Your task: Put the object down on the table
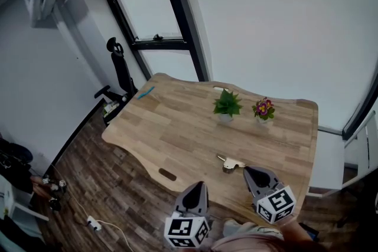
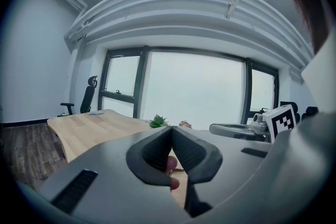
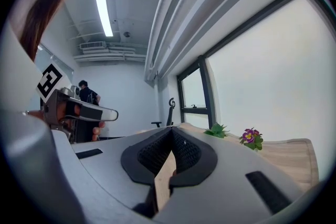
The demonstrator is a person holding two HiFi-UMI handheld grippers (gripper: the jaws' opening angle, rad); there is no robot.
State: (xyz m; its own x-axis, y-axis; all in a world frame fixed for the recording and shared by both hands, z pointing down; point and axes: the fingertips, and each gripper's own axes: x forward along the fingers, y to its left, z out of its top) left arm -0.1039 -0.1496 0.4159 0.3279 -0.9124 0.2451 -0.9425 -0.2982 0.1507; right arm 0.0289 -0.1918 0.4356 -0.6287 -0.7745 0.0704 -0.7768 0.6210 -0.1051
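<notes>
— Two grippers, both low at the near edge of the table (image 1: 177, 127). Anything in them?
— No. The left gripper (image 2: 171, 128) has its jaws pressed together at the tips with nothing between. The right gripper (image 3: 171, 130) is the same, with bare wood showing through the gap lower down.
— And the object?
— The small metal object (image 1: 229, 163) lies on the table, just ahead of the right gripper, and neither gripper touches it.
— Further back?
— A green plant (image 1: 227, 104) and a flowering plant (image 1: 263, 109) stand side by side, a blue thing (image 1: 146, 92) lies at the far left corner, and a chair (image 1: 120, 71) stands beyond it
</notes>
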